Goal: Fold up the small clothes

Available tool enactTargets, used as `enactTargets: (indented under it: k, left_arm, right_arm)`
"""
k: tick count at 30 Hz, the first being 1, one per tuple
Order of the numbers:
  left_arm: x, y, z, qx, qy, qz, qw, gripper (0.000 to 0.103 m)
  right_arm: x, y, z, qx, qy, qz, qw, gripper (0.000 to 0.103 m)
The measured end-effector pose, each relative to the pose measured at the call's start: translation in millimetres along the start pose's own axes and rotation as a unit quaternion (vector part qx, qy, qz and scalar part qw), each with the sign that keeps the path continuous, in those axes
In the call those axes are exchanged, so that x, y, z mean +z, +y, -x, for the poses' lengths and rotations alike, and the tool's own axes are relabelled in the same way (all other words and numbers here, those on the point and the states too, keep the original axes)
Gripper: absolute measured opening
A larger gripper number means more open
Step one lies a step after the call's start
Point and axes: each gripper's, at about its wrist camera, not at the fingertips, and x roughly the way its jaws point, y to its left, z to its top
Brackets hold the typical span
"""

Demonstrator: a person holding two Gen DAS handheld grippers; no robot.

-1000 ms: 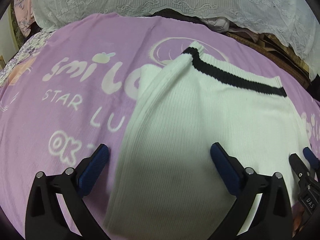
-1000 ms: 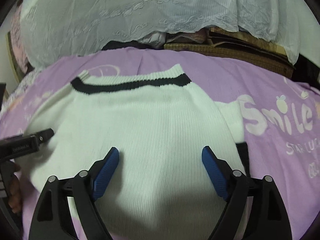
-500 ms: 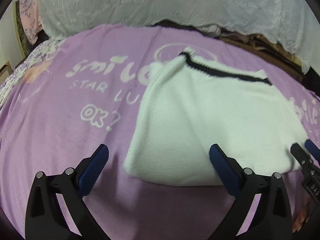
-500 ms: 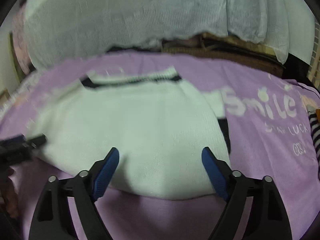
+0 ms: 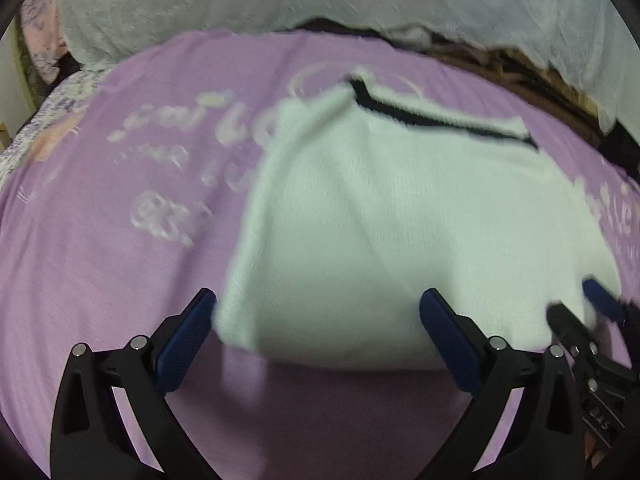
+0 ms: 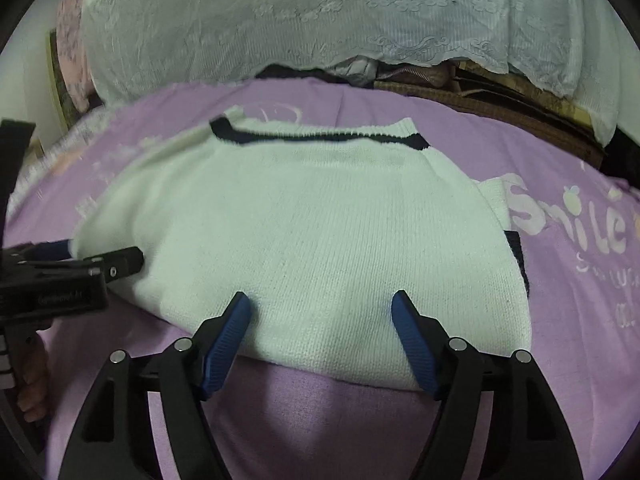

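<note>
Lying folded on purple blanket (image 6: 560,152), white sweater (image 6: 304,224) between released, narrowing right tool (image 6: 322,312).

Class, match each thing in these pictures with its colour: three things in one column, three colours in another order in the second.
Things:
1. folded sweater
2. bed cover
3. finger pads of the right gripper

Colours:
A. blue
B. white with a black band
C. purple with pale lettering

Pairs: 1-B, 2-C, 3-A
</note>
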Motion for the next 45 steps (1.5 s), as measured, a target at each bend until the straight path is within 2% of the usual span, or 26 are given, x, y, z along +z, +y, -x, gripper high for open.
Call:
enactTargets:
  k: [2, 5, 9, 10, 13, 16, 17, 22, 24, 26, 29, 32, 35, 36, 38, 40, 45]
  left_arm:
    - [17.2, 10.6, 0.3, 0.014, -0.010, 0.018, 0.9997, 0.099]
    - [45.1, 24.1, -9.5, 0.019, -0.006, 0.049, 0.9986, 0.099]
    - [74.4, 24.4, -29.6, 0.036, -0.001, 0.047, 0.9982, 0.099]
    - [80.4, 22.9, -37.7, 0.043, 0.003, 0.044, 0.9981, 0.099]
    - [91.1, 23.0, -63.2, 0.063, 0.019, 0.043, 0.9969, 0.099]
    - [91.3, 36.0, -81.2, 0.047, 0.030, 0.070, 0.9960, 0.099]
    - [90.5, 39.4, -82.8, 0.039, 0.028, 0.079, 0.9957, 0.099]
    - [90.5, 40.0, -82.4, 0.035, 0.021, 0.077, 0.9962, 0.099]
    - [90.0, 43.2, -76.4, 0.026, 0.014, 0.086, 0.9958, 0.099]
    - [93.3, 44.8, -65.2, 0.015, -0.005, 0.098, 0.9950, 0.099]
    - [108.9, 31.9, -59.7, 0.003, -0.015, 0.078, 0.9968, 0.099]
    - [123.5, 15.4, -71.6, 0.015, -0.001, 0.058, 0.9982, 0.099]
    - [124.6, 9.4, -99.7, 0.058, 0.033, 0.049, 0.9966, 0.099]
    - [122.0, 12.6, -108.7, 0.053, 0.046, 0.055, 0.9960, 0.099]
    - [120.8, 24.1, -112.9, 0.018, 0.054, 0.085, 0.9947, 0.099]
    - [121.7, 27.2, -113.6, 0.009, 0.058, 0.090, 0.9942, 0.099]
    - [110.3, 26.1, -89.8, 0.008, 0.020, 0.091, 0.9956, 0.099]
  right_arm:
    - [14.2, -13.0, 4.0, 0.004, -0.022, -0.030, 0.999, 0.074]
    - [35.6, -27.6, 0.8, -0.002, -0.037, -0.053, 0.998, 0.073]
    - [63.5, -45.9, -24.4, -0.005, -0.036, -0.080, 0.996, 0.058]
    - [66.9, -49.7, -29.8, -0.007, -0.035, -0.084, 0.996, 0.053]
    - [72.0, -66.1, -46.8, -0.014, -0.031, -0.108, 0.994, 0.049]
    - [65.3, -87.7, -64.5, -0.022, -0.007, -0.135, 0.991, 0.049]
    - [62.0, -94.9, -69.4, -0.011, -0.003, -0.147, 0.989, 0.048]
    - [61.2, -91.2, -67.6, -0.013, -0.008, -0.142, 0.990, 0.049]
    - [62.4, -93.6, -58.2, -0.001, -0.029, -0.156, 0.987, 0.049]
    - [68.2, -95.8, -52.7, 0.016, -0.047, -0.170, 0.984, 0.049]
    - [87.4, -92.6, -53.8, 0.028, -0.057, -0.165, 0.984, 0.049]
    - [100.8, -86.6, -65.9, 0.027, -0.047, -0.155, 0.986, 0.050]
    - [98.4, -92.4, -88.6, 0.012, -0.016, -0.160, 0.987, 0.052]
    - [92.9, -97.7, -97.9, 0.018, 0.001, -0.171, 0.985, 0.053]
    - [91.6, -105.4, -99.2, 0.040, -0.001, -0.189, 0.981, 0.053]
    - [90.7, -102.8, -99.7, 0.040, -0.003, -0.184, 0.982, 0.055]
    - [86.0, -101.7, -81.9, 0.041, -0.041, -0.184, 0.981, 0.062]
